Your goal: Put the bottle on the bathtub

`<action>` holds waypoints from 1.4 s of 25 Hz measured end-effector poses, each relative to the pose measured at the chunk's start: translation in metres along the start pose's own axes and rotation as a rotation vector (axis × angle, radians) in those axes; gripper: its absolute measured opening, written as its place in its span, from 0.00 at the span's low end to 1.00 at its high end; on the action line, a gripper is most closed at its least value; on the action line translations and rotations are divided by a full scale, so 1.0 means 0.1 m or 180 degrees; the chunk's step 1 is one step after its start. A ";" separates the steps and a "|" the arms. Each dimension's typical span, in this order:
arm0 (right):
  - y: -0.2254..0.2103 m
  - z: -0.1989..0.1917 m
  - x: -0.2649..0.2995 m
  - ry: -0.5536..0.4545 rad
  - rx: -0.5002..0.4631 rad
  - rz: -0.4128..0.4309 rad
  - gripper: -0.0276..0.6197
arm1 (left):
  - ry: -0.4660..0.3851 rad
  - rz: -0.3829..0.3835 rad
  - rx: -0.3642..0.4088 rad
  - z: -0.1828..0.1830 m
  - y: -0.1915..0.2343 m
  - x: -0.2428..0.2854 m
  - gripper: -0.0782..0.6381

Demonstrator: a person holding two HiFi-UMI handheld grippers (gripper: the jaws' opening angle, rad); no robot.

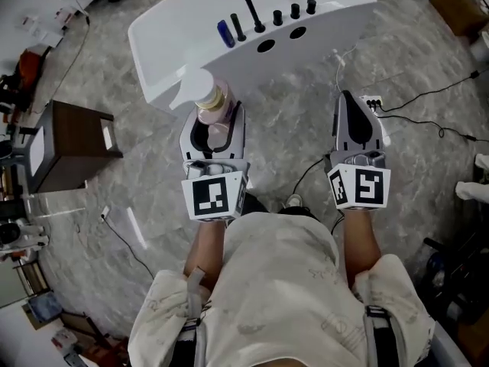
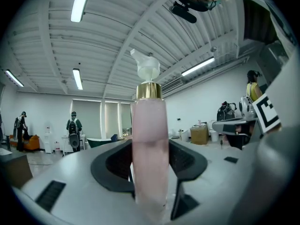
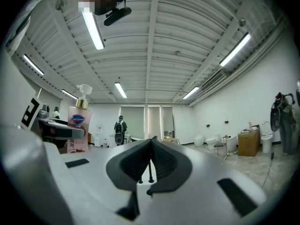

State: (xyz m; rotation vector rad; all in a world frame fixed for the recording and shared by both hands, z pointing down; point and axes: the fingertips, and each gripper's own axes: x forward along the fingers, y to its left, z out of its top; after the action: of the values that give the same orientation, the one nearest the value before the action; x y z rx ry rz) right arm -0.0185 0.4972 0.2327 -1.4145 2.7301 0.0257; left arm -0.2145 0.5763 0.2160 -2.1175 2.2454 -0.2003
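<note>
My left gripper (image 1: 215, 128) clamps the pink pump bottle (image 2: 149, 139) upright between wide-set jaws at eleven o'clock, by the near rim of the white bathtub (image 1: 176, 44) at twelve. My right gripper (image 3: 151, 149), at one o'clock, has its jaws pressed together on nothing.

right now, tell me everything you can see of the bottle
The bottle is a tall pump dispenser: pale pink, plastic-looking body, gold collar, white pump head, a label with a blue logo. It stands upright, clamped between the left gripper's dark pads, by the white bathtub's near edge, not set on it.
</note>
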 end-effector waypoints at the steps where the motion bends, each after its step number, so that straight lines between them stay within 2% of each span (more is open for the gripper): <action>1: -0.13 -0.02 -0.09 0.0012 0.0007 -0.0045 0.03 | -0.0007 -0.0039 0.0010 0.01 -0.14 0.02 0.42; 9: -0.77 -0.11 -0.61 0.0042 0.0076 -0.0337 0.03 | 0.0003 -0.0357 0.0030 0.03 -0.93 0.08 0.42; 15: -0.82 -0.13 -0.64 0.0106 0.0052 -0.0425 0.03 | 0.0071 -0.0451 -0.0038 -0.05 -1.01 0.20 0.42; 18: -0.89 -0.18 -0.55 0.0122 -0.0005 -0.0455 0.03 | 0.0020 -0.0516 -0.0090 -0.10 -1.02 0.42 0.42; 26: -1.04 -0.11 0.16 0.0196 -0.0123 -0.0482 0.03 | -0.0050 -0.0592 -0.0176 -0.06 -0.82 1.15 0.42; 35: -0.95 -0.18 1.27 0.0342 -0.0167 -0.0408 0.03 | 0.0049 -0.0591 -0.0331 -0.16 -0.25 1.99 0.42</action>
State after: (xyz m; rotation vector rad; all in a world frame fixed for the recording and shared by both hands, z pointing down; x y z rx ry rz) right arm -0.0150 0.3381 0.2437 -1.6485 2.7349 0.0154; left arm -0.2039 0.3771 0.2458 -2.3866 2.1099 -0.1092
